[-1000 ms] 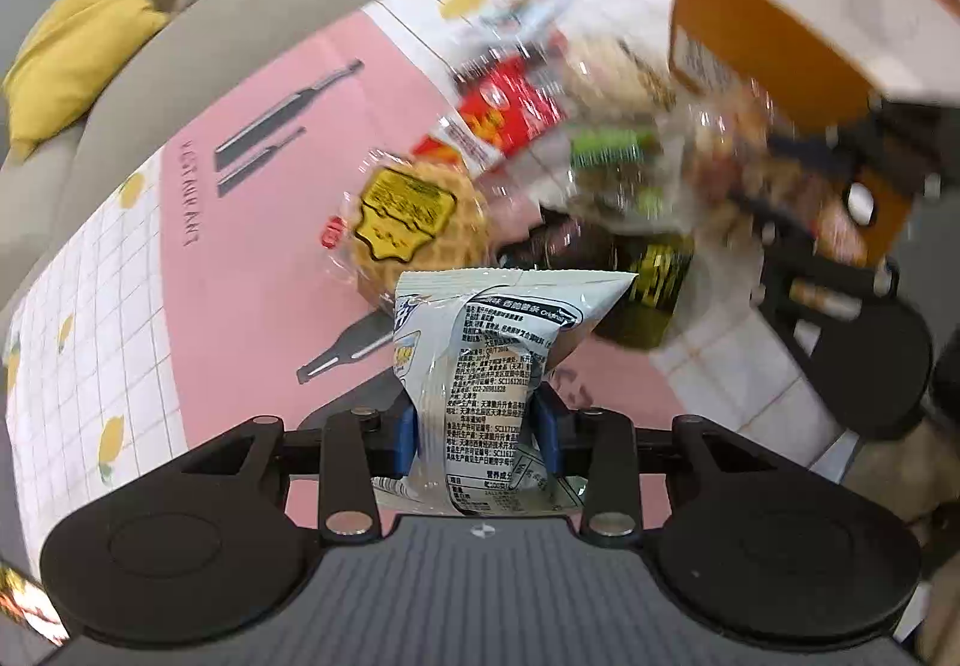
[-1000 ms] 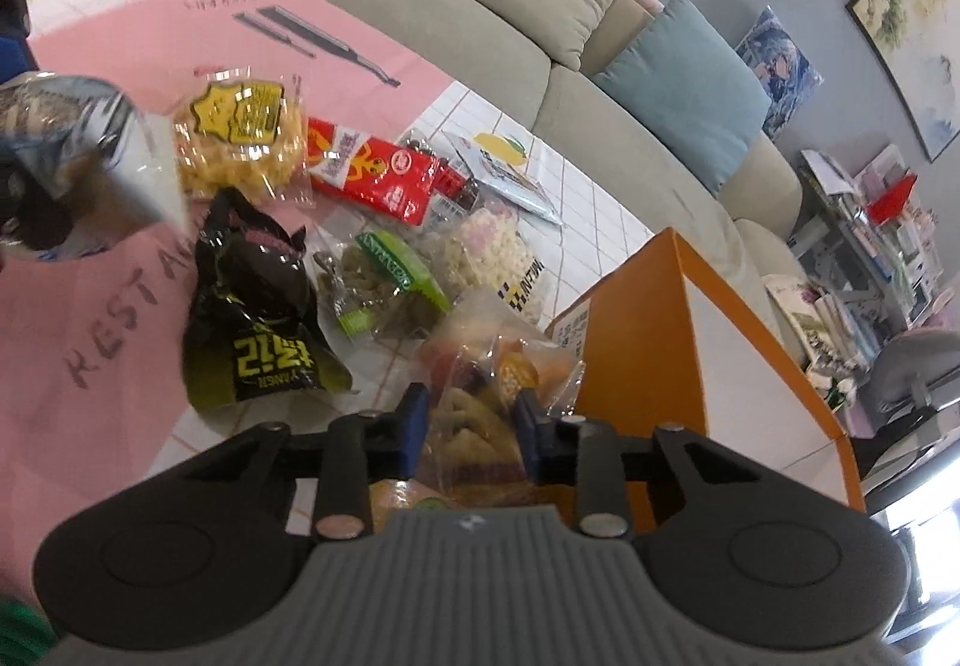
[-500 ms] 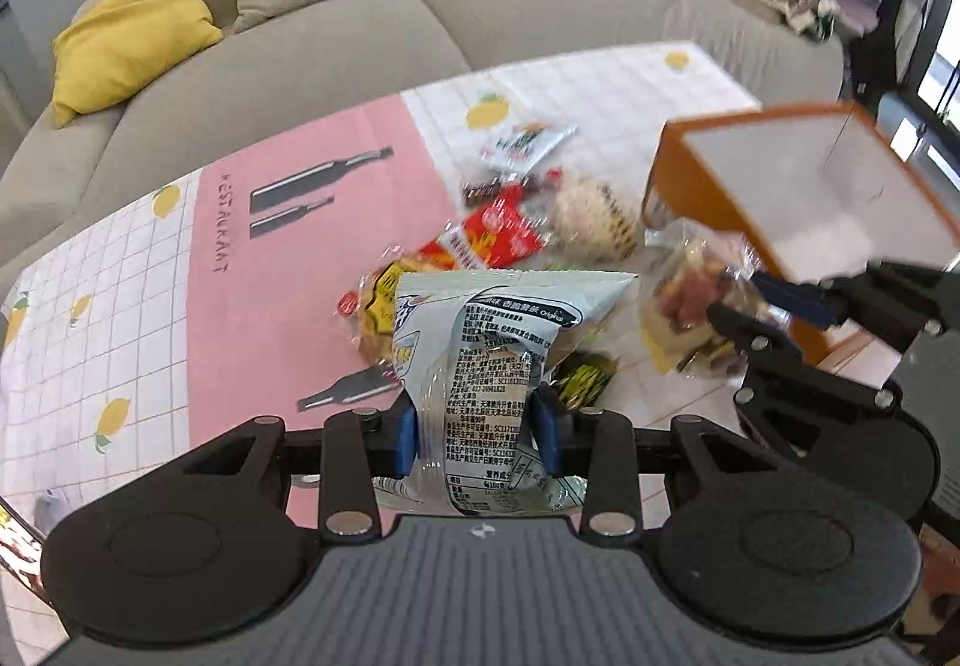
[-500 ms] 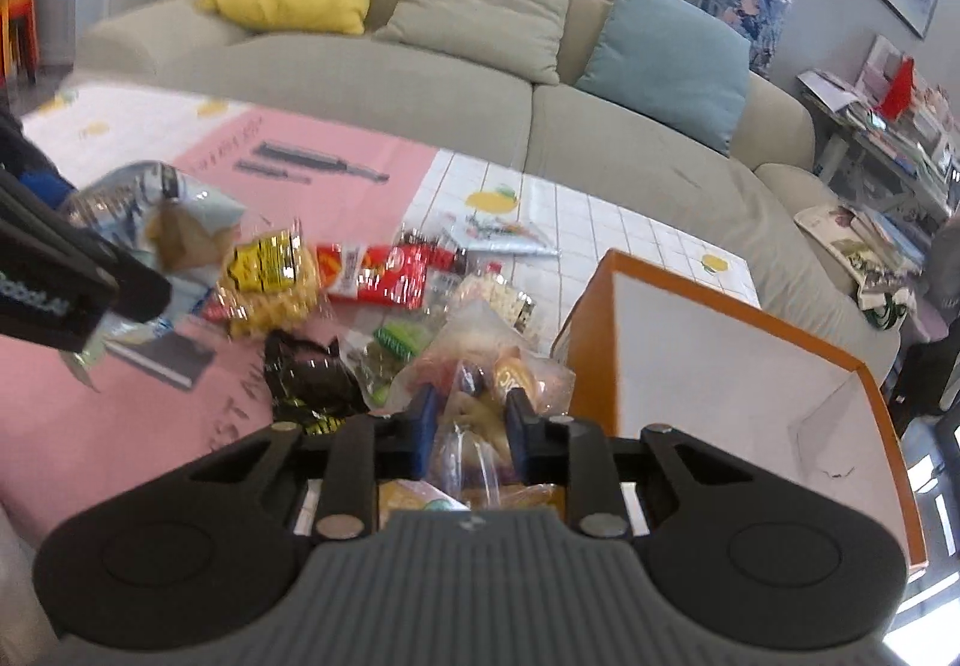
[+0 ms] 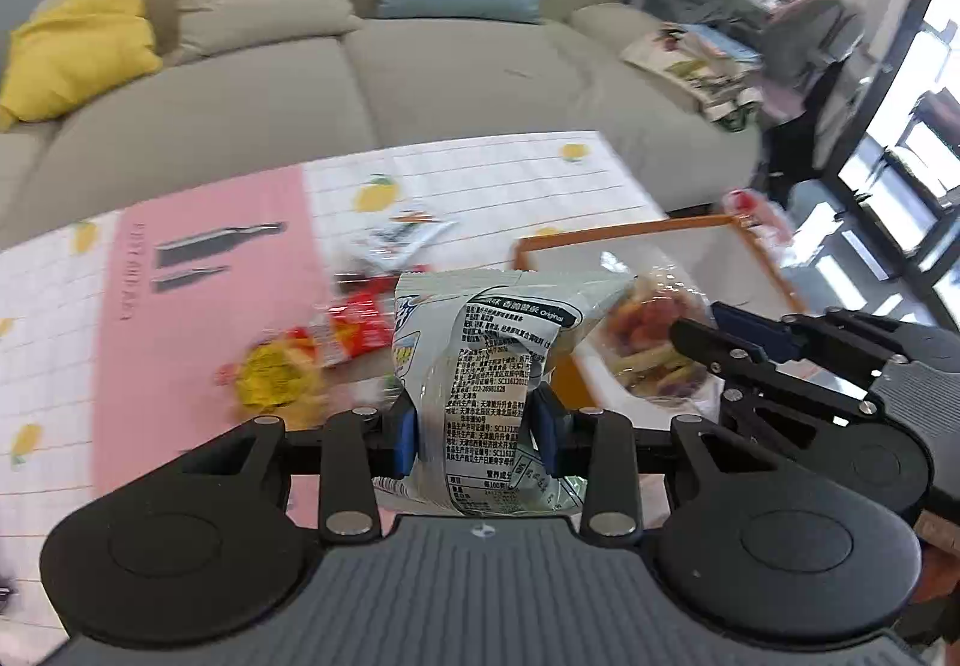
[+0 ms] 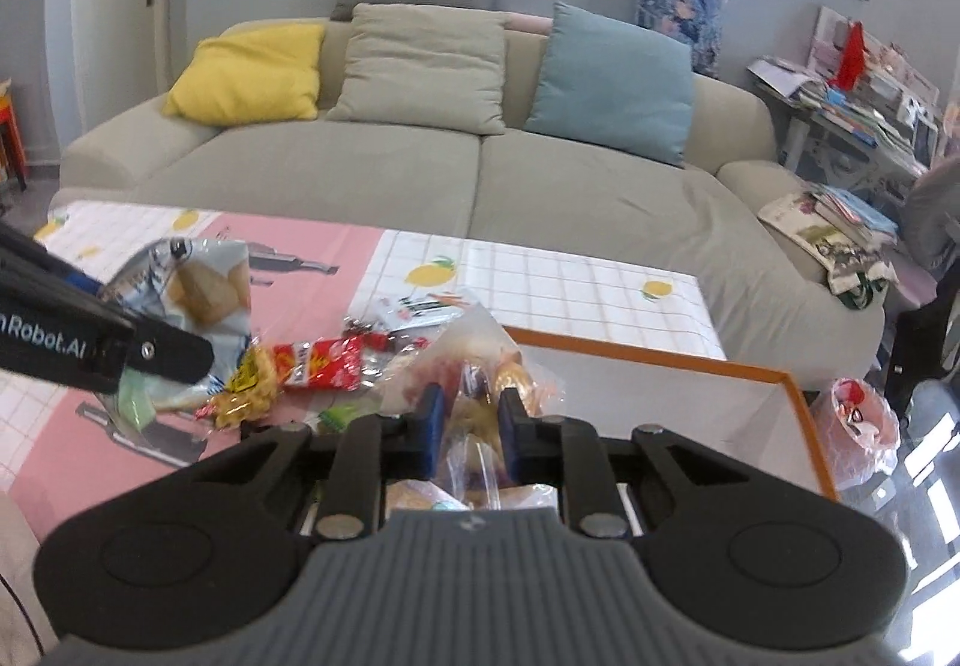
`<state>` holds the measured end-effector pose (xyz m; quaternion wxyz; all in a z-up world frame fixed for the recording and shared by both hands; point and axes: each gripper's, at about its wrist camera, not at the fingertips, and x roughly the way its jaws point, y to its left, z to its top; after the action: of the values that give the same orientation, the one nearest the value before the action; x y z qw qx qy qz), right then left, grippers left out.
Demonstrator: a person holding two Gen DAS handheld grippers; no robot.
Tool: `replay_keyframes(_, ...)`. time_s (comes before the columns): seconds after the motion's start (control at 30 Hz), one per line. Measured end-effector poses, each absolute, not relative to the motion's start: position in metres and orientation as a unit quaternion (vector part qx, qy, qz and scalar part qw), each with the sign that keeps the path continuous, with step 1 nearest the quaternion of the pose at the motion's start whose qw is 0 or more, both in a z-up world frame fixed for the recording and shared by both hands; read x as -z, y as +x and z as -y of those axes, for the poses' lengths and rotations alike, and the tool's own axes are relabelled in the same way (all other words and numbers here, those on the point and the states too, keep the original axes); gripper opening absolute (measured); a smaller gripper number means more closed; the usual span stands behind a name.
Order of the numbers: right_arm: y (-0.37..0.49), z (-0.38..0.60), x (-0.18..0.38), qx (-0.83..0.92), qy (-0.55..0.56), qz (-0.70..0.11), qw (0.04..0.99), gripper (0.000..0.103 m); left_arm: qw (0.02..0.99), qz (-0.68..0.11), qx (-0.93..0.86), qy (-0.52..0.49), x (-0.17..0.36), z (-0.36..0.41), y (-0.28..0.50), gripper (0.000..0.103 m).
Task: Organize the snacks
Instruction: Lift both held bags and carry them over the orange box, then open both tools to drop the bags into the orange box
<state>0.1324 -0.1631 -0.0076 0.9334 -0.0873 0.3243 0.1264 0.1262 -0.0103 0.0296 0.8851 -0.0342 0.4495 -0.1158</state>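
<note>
Both grippers are now carrying a snack, and both are higher above the table than a second ago. In the earlier pictures the cameras were looking almost straight down at the pile of snacks; now the sofa and the cushions are filling the upper half of both views, so the hands are lifting and tilting up.

The left gripper is holding a pale green and white packet firmly between its blue pads, and its hold looks the same as before. The right gripper is holding a clear bag of mixed snacks; its jaws are closing a little more on the thin plastic, which is bunching between the pads.

In the left view the clear bag is hanging in front of the open orange box, seemingly over its white inside, and the packet is just beside the box's near left corner. A second ago the bag was low beside the box, next to the pile.

The other snacks, among them a red packet and a yellow packet, are lying loose on the tablecloth to the left of the box.

This change probably means that the picking step is finished for these two snacks, and the putting into the box is the step in hand. The box looks empty, so most of the task is not yet done.
</note>
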Motion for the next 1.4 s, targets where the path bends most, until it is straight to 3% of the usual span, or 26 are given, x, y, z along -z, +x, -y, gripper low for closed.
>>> replay_keyframes(0.33, 0.177, 0.244, -0.007, -0.12, -0.044, -0.384, 0.914, 0.01, 0.844, -0.498, 0.176, -0.089, -0.013, 0.08, 0.188, 0.042)
replay_keyframes(0.7, 0.235, 0.288, 0.061, -0.11, -0.013, -0.468, 0.877, 0.0, 0.783, -0.598, 0.159, -0.072, 0.066, 0.134, 0.253, 0.043)
replay_keyframes(1.2, 0.247, 0.309, 0.115, -0.139, 0.036, -0.539, 0.83, 0.0, 0.738, -0.658, 0.153, 0.004, 0.116, 0.167, 0.267, 0.041)
replay_keyframes(1.4, 0.244, 0.317, 0.113, -0.135, 0.04, -0.547, 0.825, 0.006, 0.727, -0.667, 0.148, 0.064, 0.116, 0.181, 0.262, 0.047)
